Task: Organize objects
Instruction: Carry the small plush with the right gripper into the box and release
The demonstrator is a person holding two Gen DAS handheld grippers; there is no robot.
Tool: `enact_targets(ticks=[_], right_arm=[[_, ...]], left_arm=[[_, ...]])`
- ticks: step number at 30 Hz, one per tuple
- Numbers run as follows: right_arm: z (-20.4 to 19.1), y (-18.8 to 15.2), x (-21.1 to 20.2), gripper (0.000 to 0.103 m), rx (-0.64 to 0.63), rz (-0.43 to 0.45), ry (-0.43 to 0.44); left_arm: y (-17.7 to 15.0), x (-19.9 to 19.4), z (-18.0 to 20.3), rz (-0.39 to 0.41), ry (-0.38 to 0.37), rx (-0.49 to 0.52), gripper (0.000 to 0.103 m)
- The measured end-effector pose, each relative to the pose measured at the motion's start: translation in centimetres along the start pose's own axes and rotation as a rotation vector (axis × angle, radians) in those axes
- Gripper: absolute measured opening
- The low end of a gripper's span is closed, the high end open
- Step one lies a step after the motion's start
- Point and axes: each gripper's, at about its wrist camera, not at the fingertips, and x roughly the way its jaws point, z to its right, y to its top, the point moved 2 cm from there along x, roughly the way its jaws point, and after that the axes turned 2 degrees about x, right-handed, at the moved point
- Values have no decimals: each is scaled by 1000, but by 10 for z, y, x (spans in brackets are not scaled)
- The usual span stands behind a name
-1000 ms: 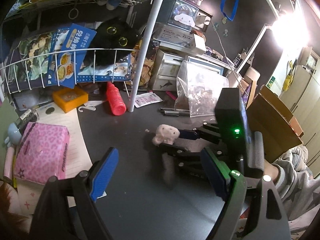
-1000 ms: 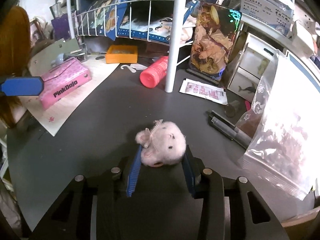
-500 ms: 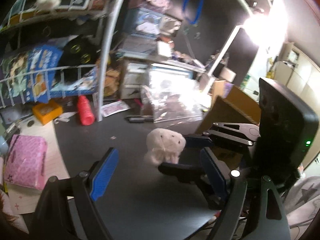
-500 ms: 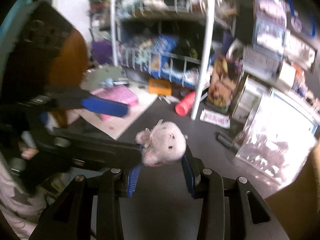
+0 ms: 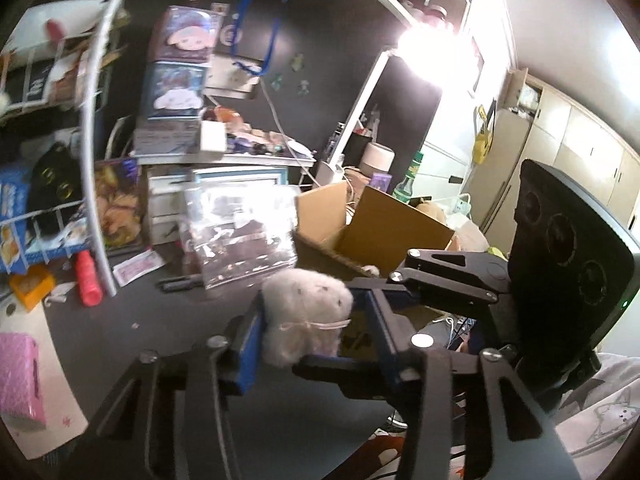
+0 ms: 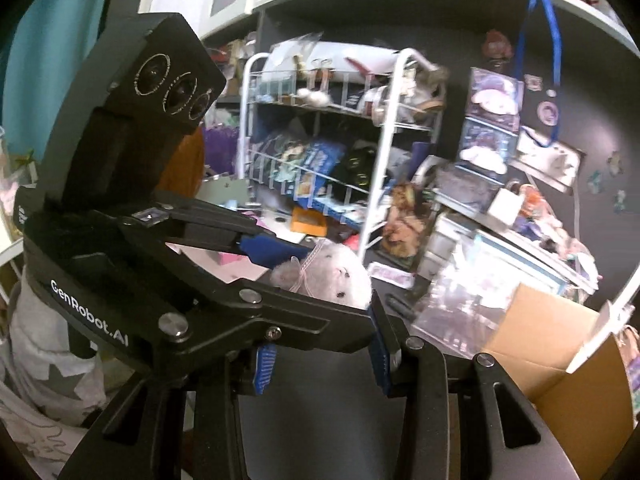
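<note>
Above the dark desk (image 5: 168, 368), one pink plush toy (image 5: 306, 316) was held aloft, clamped by both grippers: left gripper (image 5: 316, 340) having just closed on it, right gripper (image 6: 322, 354) gripping too. Open cardboard box (image 5: 384, 228) stood nearby.

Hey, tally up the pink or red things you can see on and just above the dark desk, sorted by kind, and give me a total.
Pale pink plush toy, held between both hand-held grippers: 1
Pink patterned box: 1
Red bottle lying on its side: 1
Total: 3
</note>
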Motion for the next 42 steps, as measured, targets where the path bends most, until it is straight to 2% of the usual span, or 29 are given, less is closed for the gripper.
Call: enact_targets(ticks=[3, 13, 19, 28, 36, 38, 41, 42], right_arm=[[13, -5, -10, 35, 21, -5, -20], [68, -12, -45, 35, 68, -16, -117], [104, -15, -57, 35, 107, -59, -157], [135, -28, -47, 35, 136, -178, -178], [144, -35, -39, 35, 148, -231, -186], [144, -35, -39, 37, 147, -232, -196], [145, -34, -39, 44, 149, -237, -209], [145, -34, -40, 49, 149, -234, -217]], left_arm=[[10, 15, 10, -16, -17, 16, 36], [52, 70, 48, -65, -93, 96, 36], [71, 105, 62, -115, -127, 124, 36], [73, 146, 67, -206, -132, 122, 36], [70, 156, 65, -232, -129, 124, 36], [71, 156, 65, -231, -115, 129, 39], [71, 153, 64, -224, -97, 128, 53], [72, 152, 64, -219, -95, 127, 58]])
